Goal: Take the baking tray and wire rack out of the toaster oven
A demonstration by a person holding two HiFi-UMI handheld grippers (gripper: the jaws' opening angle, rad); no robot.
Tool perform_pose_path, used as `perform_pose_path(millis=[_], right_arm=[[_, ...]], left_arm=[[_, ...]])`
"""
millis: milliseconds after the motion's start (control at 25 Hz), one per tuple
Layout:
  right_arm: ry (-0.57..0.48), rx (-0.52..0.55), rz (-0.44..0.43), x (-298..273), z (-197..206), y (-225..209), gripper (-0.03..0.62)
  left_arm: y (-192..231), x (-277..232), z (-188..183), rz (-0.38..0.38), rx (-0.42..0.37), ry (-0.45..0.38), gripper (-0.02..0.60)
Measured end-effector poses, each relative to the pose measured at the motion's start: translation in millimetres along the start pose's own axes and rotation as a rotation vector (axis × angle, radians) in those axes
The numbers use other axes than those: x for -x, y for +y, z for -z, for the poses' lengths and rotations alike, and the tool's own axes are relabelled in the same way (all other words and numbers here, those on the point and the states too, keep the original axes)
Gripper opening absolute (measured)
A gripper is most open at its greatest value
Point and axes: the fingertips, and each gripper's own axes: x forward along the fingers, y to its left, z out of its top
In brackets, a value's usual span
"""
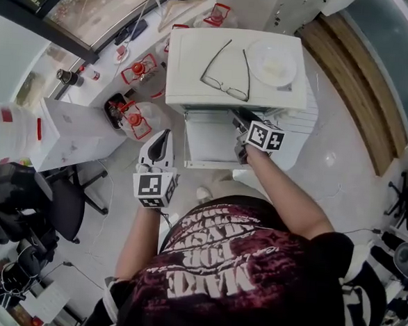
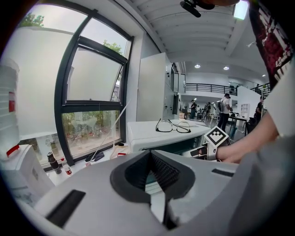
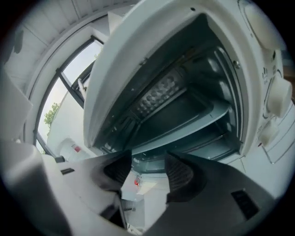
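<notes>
At centre of the head view: white toaster oven (image 1: 238, 71), door (image 1: 209, 142) folded down toward the near side, cavity open. Inside, as seen from the right gripper view, dark baking tray (image 3: 184, 122), seated flat on a middle level and spanning the cavity's width. Under it, thin bars that look like the wire rack (image 3: 212, 144), too dim to make out in full. Both inside the oven, touched by neither tool. Above the tray, perforated guard (image 3: 159, 92) at the cavity roof.

Just at the oven mouth, above the lowered door and right of its middle: right gripper (image 3: 148, 159), jaws released and parted, nothing between the ribbed pads — only door and floor showing through the gap. Near the door's left edge, outside the oven and apart from it: left gripper (image 1: 164, 136), jaws clenched tip to tip, grasping nothing.

On the oven's top, toward the right: white plate (image 1: 271, 62). Left of it, lying opened on the same top — dark-rimmed glasses (image 1: 225, 73).
</notes>
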Motion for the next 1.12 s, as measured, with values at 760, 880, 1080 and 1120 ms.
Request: perform_pose_path(millis=[760, 880, 1080, 1120], right_arm=[[-0.059, -0.175, 0.032, -19, -9, -28, 0.146], [-0.042, -0.186, 0.027, -2, 9, -21, 0.146], [-0.022, -0.222, 0.024, 24, 42, -14, 0.140], [-0.020, -0.229, 0.025, 27, 45, -14, 0.140]], left_arm=[[-13, 16, 12, 0.003, -0.029, 0.028, 0.006], [-18, 20, 6, 0.018, -0.042, 0.012, 0.006], [-23, 27, 8, 0.030, -0.047, 0.007, 0.006], [-24, 29, 10, 0.031, -0.047, 0.009, 0.006]])
